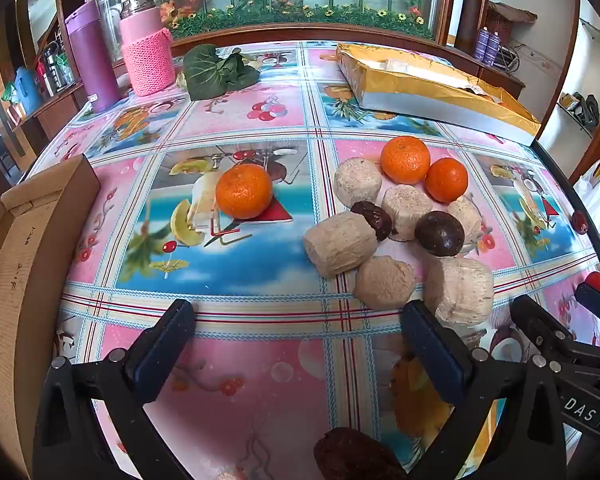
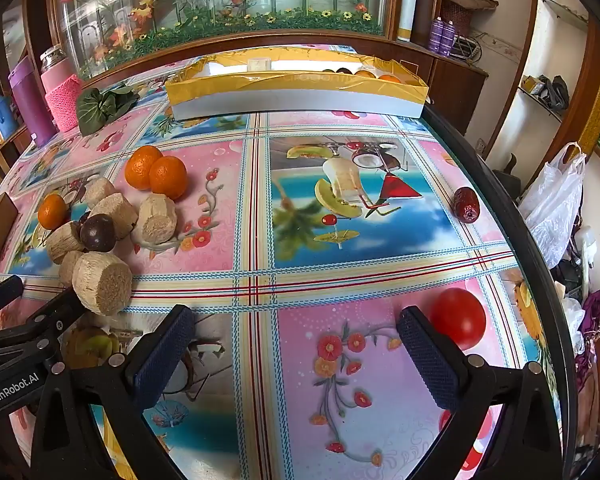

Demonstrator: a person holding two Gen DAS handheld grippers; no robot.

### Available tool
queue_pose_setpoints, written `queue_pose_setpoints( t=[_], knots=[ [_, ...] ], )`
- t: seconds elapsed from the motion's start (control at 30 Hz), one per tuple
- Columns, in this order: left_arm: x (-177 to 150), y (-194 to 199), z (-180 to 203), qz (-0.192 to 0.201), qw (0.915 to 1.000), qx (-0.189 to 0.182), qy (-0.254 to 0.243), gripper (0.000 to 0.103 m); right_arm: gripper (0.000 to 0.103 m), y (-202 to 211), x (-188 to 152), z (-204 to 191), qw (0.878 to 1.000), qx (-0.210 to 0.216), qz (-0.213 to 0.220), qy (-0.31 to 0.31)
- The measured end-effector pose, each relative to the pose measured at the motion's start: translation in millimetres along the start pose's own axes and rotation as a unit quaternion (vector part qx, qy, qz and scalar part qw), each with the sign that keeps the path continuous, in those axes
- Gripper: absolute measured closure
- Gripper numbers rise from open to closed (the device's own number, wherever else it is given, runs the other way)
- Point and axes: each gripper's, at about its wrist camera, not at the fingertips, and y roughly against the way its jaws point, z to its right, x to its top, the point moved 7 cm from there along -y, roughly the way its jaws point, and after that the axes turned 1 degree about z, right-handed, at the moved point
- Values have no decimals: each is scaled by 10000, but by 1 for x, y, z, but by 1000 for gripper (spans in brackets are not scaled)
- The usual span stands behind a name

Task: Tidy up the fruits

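Note:
Three oranges lie on the patterned table: one alone (image 1: 244, 191) and two together (image 1: 405, 159). Beside them is a pile of beige sugarcane chunks (image 1: 340, 243), a dark passion fruit (image 1: 439, 233) and a red date (image 1: 373, 219). Another date (image 1: 352, 456) lies between my left fingers. My left gripper (image 1: 300, 312) is open and empty, just short of the pile. My right gripper (image 2: 296, 320) is open and empty, with a red tomato (image 2: 460, 322) beside its right finger. A date (image 2: 467, 205) lies farther right. The pile (image 2: 104, 280) is at the left.
A gold-lined white tray (image 2: 300, 100) holding fruit stands at the back of the table. A cardboard box (image 1: 24, 260) is at the left edge. Pink and purple flasks (image 1: 146, 56) and a green leaf (image 1: 216, 70) stand at the back left. The table's edge (image 2: 540, 260) runs close on the right.

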Motion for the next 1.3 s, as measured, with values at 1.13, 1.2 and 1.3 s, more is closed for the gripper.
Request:
queue_pose_setpoints(
  t=[1.13, 1.2, 1.3],
  knots=[
    [0, 0, 0, 4, 10000, 2, -1, 0, 1, 0, -1, 0, 10000, -44, -60, 34],
    [0, 0, 0, 3, 10000, 0, -2, 0, 1, 0, -1, 0, 10000, -45, -62, 35],
    [0, 0, 0, -114, 9998, -81, -135, 0, 1, 0, -3, 0, 9999, -14, -157, 45]
  ],
)
